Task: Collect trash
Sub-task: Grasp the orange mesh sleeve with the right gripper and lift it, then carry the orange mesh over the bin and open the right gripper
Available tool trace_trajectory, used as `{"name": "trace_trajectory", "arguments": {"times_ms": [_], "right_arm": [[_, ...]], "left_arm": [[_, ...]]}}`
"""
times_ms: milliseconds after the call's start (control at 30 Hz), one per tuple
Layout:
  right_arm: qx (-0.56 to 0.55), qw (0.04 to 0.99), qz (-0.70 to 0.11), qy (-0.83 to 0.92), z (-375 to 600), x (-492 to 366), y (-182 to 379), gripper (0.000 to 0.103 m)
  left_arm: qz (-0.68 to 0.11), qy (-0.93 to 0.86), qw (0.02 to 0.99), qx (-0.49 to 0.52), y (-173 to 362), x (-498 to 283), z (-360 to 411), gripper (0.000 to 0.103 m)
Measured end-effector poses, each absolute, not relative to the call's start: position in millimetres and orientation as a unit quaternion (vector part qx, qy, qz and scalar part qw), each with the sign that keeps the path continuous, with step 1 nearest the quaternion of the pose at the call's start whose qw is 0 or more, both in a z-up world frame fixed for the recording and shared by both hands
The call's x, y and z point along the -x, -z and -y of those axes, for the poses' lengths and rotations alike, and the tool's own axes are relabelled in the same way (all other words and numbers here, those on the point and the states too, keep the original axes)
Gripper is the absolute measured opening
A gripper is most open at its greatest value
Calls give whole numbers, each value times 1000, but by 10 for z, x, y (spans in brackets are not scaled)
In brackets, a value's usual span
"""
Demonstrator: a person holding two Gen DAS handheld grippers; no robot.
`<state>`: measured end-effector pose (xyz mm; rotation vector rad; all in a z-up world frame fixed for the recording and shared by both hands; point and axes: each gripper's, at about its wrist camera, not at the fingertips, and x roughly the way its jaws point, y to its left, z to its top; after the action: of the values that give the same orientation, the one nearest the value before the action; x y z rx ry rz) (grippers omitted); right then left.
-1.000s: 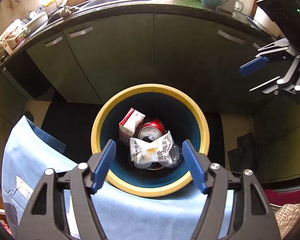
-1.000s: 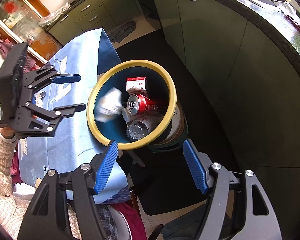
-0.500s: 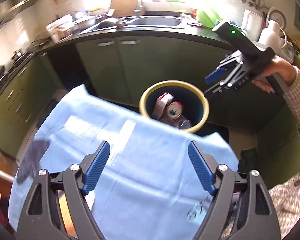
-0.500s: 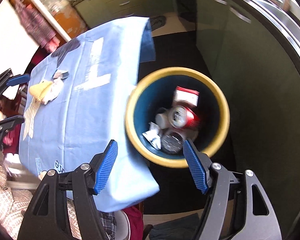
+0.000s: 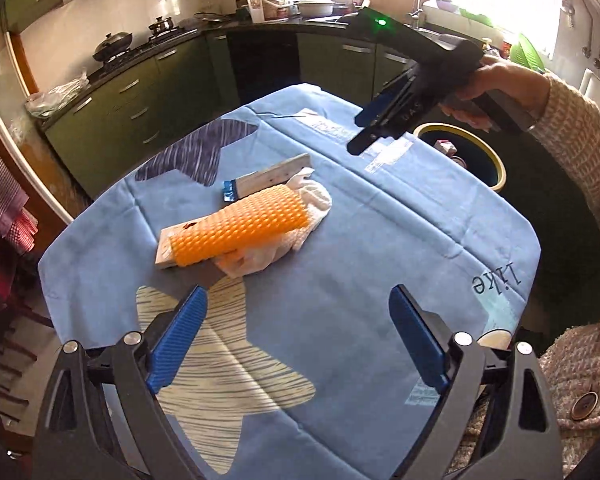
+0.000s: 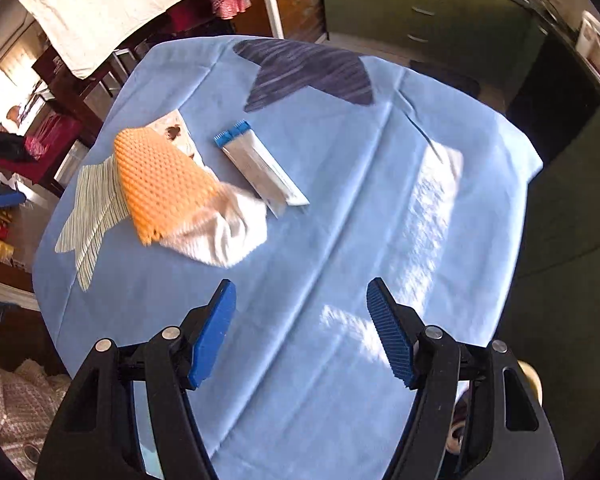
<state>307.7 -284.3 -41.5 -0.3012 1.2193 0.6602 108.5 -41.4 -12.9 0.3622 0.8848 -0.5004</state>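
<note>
On the blue tablecloth (image 5: 380, 240) lies an orange bumpy foam net (image 5: 240, 224) (image 6: 160, 180) over a crumpled white tissue (image 5: 300, 216) (image 6: 224, 236). A silver tube with a blue end (image 5: 268, 178) (image 6: 260, 164) rests just beyond them. My left gripper (image 5: 296, 320) hovers over the cloth short of this pile, its jaws opening with nothing between them. My right gripper (image 6: 300, 312) (image 5: 366, 128) is open and empty above the cloth, held by a hand near the far table edge. The yellow-rimmed bin (image 5: 496, 160) stands past the table.
Green kitchen cabinets (image 5: 140, 96) and a dark counter with pots run behind the table. A beige card (image 5: 168, 248) lies under the foam net. Clothes hang from a rack (image 6: 100, 4). A knitted sleeve (image 5: 580, 152) reaches over the right side.
Both grippers swung away from the bin and now look over the table with the remaining trash. The left jaws stand wider than before.
</note>
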Motion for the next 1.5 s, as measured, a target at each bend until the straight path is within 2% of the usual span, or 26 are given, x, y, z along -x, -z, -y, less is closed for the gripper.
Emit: {"name": "trace_trajectory", "arguments": {"times_ms": [167,233,267,300,533,567,700,733,767,800,1033,1233,1367,1500], "right_arm": [[145,725,-556,-380,2101,-3169,376,62],[159,705,-556,-410,1839,-3125,380,67],[175,699,-553,-417,1710,-3096,391,80],[194,699,-546,-419,1609,-3055,404,85],[259,681,-552,-405,1240,-3021,631,85],[261,680,-556,-400,1232,-3030,675,82],[237,669,-581,-398,1249,-3054,805,39],[233,671,-579,-399,1263,-3040,803,34],[225,674,-577,-403,1276,-3027,783,23],[216,680,-574,-402,1301,-3015,748,17],[166,718,-540,-407,1679,-2833,292,14],[107,763,-535,-345,2743,-2701,-40,14],[88,794,-548,-247,3734,-2554,24,14],[71,797,-583,-142,4661,-2380,326,17]], "left_arm": [[-429,230,857,-169,182,-1008,250,88],[-430,231,857,-167,201,-990,228,88],[-431,232,856,-166,209,-983,217,88],[-431,232,856,-165,215,-976,207,88],[-437,231,855,-158,269,-948,139,88],[-438,232,854,-157,277,-942,133,88],[-440,232,853,-158,287,-925,113,88],[-440,232,853,-158,286,-926,109,88],[-441,232,853,-157,285,-929,106,88],[-441,231,853,-156,284,-932,107,88],[-441,236,851,-160,270,-992,194,89],[-439,255,844,-172,293,-1038,381,89],[-434,276,840,-176,310,-1039,532,89],[-433,289,834,-180,327,-1068,675,89]]}}
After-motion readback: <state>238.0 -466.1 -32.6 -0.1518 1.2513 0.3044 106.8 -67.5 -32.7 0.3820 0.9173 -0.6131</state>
